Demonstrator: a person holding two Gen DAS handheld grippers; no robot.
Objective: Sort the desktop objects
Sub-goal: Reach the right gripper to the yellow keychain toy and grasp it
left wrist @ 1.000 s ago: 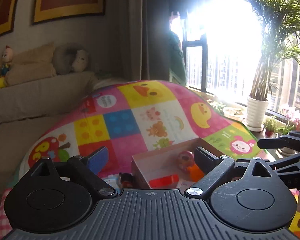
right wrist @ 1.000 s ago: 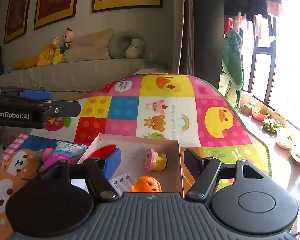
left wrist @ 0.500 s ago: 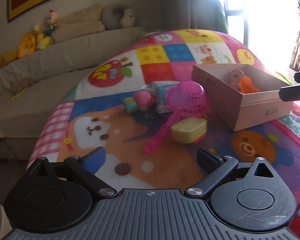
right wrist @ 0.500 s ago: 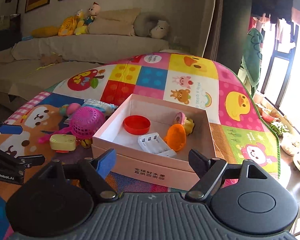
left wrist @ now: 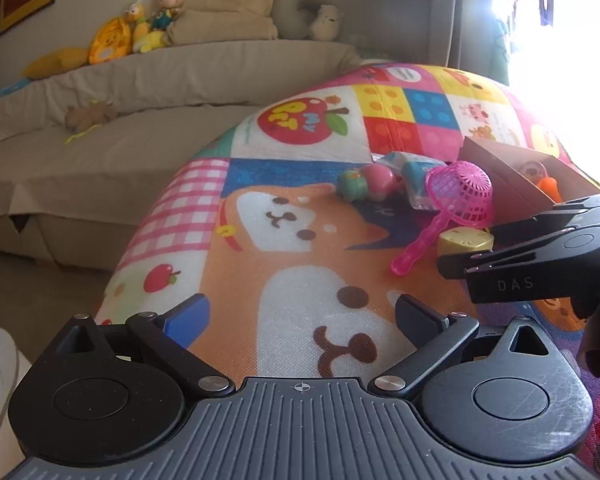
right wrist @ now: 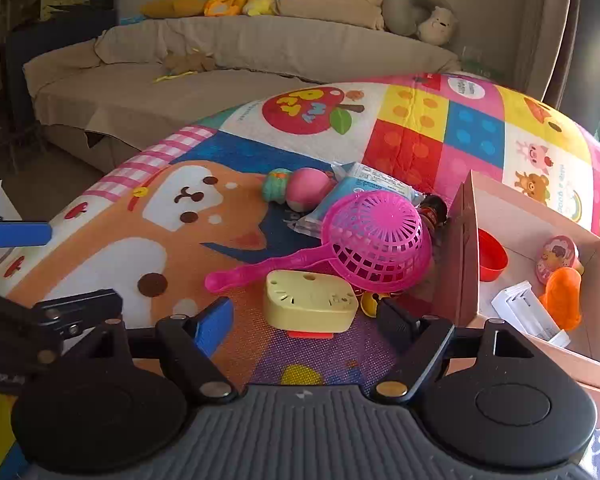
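1. The left tool (left wrist: 302, 316) hangs over the bare orange dog print of the bright cartoon-patterned cloth covering the desk (left wrist: 284, 240). Its jaws have just been opening and now stand spread wide with nothing between them.
2. The right tool (right wrist: 306, 320) points down at a pale yellow flat plastic box with small holes (right wrist: 310, 300). Its jaws have just been closing; the box lies in front of and between the fingertips, and the pads seem not to press on it, though the view there is tight.
3. A pink plastic mesh scoop with a long handle (right wrist: 376, 240) lies dome-up just behind the yellow box, its handle running left.
4. Behind the scoop sit a pink and green soft toy (right wrist: 300, 190) and a light blue plastic packet (right wrist: 364, 184).
5. An open pinkish cardboard box (right wrist: 464, 256) stands right of the scoop, holding a red round lid (right wrist: 492, 256), a white plastic holder (right wrist: 528, 316) and an orange toy (right wrist: 562, 298).
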